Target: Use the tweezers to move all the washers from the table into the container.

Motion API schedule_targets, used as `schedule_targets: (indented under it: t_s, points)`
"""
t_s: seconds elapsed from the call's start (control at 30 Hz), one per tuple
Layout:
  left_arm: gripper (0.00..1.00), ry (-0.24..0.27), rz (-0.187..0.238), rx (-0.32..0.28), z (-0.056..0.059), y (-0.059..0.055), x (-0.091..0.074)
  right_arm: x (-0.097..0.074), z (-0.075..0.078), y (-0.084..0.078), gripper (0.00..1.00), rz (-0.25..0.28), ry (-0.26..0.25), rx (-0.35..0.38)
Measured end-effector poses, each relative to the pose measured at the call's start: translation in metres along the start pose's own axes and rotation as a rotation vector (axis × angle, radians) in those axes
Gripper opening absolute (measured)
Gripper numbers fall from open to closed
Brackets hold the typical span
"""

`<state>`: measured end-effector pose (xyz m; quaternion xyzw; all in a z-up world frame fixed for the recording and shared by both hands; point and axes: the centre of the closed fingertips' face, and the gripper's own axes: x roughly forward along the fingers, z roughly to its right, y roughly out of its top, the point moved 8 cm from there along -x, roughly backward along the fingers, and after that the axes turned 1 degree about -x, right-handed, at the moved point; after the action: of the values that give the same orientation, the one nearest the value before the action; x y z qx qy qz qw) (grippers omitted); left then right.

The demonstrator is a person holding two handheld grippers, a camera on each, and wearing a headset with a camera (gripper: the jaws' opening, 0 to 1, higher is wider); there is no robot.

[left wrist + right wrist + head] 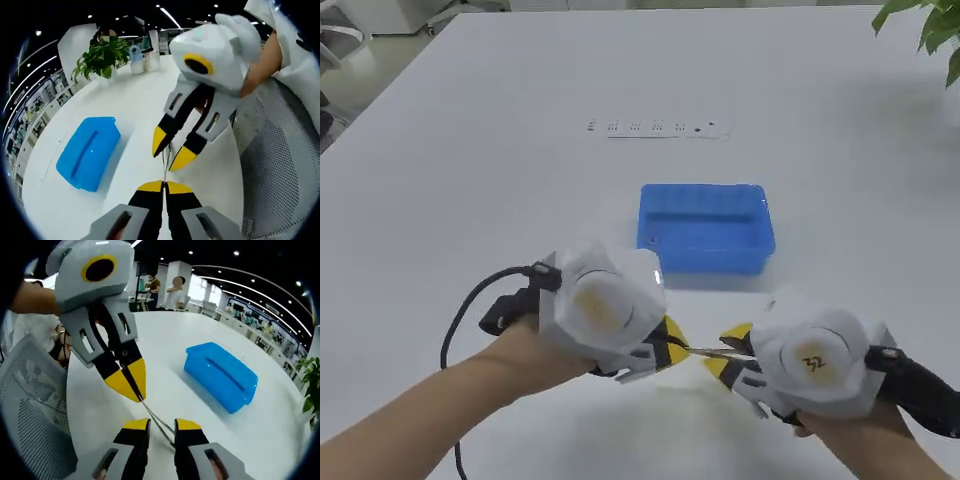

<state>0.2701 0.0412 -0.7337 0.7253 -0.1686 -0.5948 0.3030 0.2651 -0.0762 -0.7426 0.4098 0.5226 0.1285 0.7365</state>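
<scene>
Number 32 reads on the right hand-held gripper (723, 358), jaws narrowly apart around the tweezers (710, 352), while the left hand-held gripper (672, 347) pinches their end, blue container (705, 228) just beyond on the surface (470, 170), power strip (655, 128) farther in the head view.

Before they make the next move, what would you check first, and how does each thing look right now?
1. Left gripper clamped on the tweezers: ok.
2. Right gripper gripping the tweezers too: not ok, its jaws stand apart on either side of them.
3. Blue container upright with its top open: ok.
4. Table bare between the grippers and the container: ok.
5. Where the washers lie: cannot tell.
</scene>
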Motion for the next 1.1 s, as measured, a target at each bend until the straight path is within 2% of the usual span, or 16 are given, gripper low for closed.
schedule_targets:
  t_s: [0.13, 0.2, 0.27, 0.43, 0.5, 0.6, 0.63, 0.67, 0.7, 0.77, 0.8, 0.83, 0.87, 0.93, 1.0, 1.1]
  points:
    - [0.00, 0.010, -0.009, -0.037, -0.002, -0.013, 0.012, -0.023, -0.004, 0.000, 0.19, 0.009, -0.018, 0.001]
    - [0.00, 0.046, -0.041, 0.015, -0.005, -0.019, 0.015, -0.036, -0.006, -0.003, 0.23, -0.004, -0.029, 0.024]
    - [0.00, 0.038, -0.075, 0.027, -0.006, -0.025, 0.018, -0.050, -0.009, -0.007, 0.24, 0.012, -0.041, 0.067]
    - [0.00, 0.051, -0.087, 0.056, -0.018, -0.025, 0.021, -0.076, -0.014, -0.012, 0.27, 0.048, -0.082, 0.158]
    - [0.00, 0.079, -0.120, 0.096, -0.025, -0.020, 0.022, -0.081, -0.015, -0.014, 0.27, 0.057, -0.097, 0.190]
    - [0.03, 0.124, -0.108, 0.011, -0.028, -0.021, 0.021, -0.083, -0.016, -0.017, 0.31, 0.065, -0.110, 0.231]
    - [0.09, 0.140, -0.094, -0.031, -0.027, -0.021, 0.020, -0.084, -0.016, -0.018, 0.33, 0.065, -0.109, 0.238]
    - [0.17, 0.170, -0.087, -0.117, -0.025, -0.022, 0.016, -0.085, -0.017, -0.017, 0.34, 0.066, -0.111, 0.255]
    - [0.24, 0.199, -0.061, -0.180, -0.024, -0.021, 0.011, -0.087, -0.016, -0.017, 0.36, 0.070, -0.115, 0.273]
    - [0.23, 0.267, 0.012, -0.276, -0.022, -0.020, -0.003, -0.092, -0.015, -0.014, 0.39, 0.099, -0.138, 0.303]
    - [0.25, 0.315, 0.039, -0.360, -0.020, -0.021, -0.011, -0.095, -0.013, -0.014, 0.41, 0.112, -0.160, 0.311]
    - [0.29, 0.328, 0.051, -0.396, -0.019, -0.022, -0.014, -0.096, -0.012, -0.013, 0.44, 0.119, -0.166, 0.318]
    - [0.35, 0.350, 0.094, -0.497, -0.015, -0.021, -0.021, -0.098, -0.011, -0.013, 0.45, 0.123, -0.169, 0.332]
    - [0.42, 0.382, 0.149, -0.585, -0.005, -0.020, -0.038, -0.102, -0.009, -0.013, 0.46, 0.129, -0.170, 0.359]
    - [0.41, 0.447, 0.213, -0.568, 0.003, -0.019, -0.057, -0.105, -0.007, -0.013, 0.49, 0.132, -0.179, 0.373]
    - [0.42, 0.513, 0.260, -0.586, 0.012, -0.020, -0.078, -0.110, -0.004, -0.015, 0.52, 0.142, -0.193, 0.396]
